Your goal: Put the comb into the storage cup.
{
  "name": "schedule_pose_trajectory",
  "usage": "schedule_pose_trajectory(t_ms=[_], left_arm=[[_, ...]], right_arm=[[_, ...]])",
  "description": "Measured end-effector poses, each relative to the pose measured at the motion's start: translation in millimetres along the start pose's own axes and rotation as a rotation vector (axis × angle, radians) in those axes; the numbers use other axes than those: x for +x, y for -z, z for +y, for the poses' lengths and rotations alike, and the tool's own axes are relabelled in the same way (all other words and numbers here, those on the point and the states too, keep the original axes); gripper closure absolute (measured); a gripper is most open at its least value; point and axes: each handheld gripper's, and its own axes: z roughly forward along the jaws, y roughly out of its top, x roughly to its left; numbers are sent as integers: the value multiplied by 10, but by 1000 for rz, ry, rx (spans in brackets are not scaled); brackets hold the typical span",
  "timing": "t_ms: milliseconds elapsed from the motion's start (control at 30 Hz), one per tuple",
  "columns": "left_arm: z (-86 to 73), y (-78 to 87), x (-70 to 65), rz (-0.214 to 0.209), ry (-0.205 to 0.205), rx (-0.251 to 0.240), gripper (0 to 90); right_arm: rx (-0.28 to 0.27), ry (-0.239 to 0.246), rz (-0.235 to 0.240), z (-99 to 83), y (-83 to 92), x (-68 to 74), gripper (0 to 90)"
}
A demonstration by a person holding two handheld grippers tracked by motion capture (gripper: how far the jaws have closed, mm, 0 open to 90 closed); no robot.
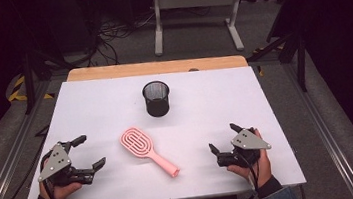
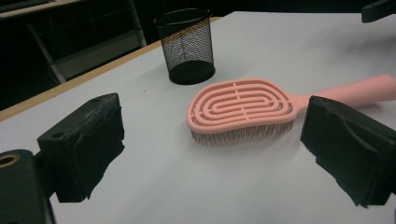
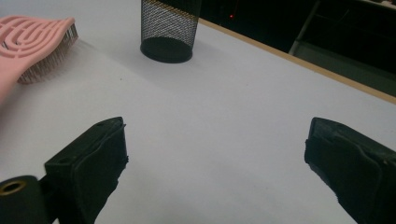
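Left gripper (image 1: pixel 89 151) and right gripper (image 1: pixel 223 138) both rest wide open and empty on the white table (image 1: pixel 89 104), flanking the pink hairbrush (image 1: pixel 146 149); black mesh cup (image 1: pixel 157 98) stands beyond.

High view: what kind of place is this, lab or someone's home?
Most likely a lab or recording workspace, not a home. A white table holds just a pink hairbrush and a black mesh cup, laid out like a test. Loose cables lie on the grey floor beyond, beside a bare bench frame.

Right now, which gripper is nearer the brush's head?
The left gripper: the pink brush lies bristles down, head toward it; the handle end points toward the right gripper.
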Motion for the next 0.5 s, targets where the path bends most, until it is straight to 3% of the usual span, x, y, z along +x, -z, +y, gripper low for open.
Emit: schedule_pose_trajectory(t_ms=[500], left_arm=[[-31, -31, -38, -18, -8, 27, 63]], right_arm=[[34, 12, 32, 24, -93, 52, 62]])
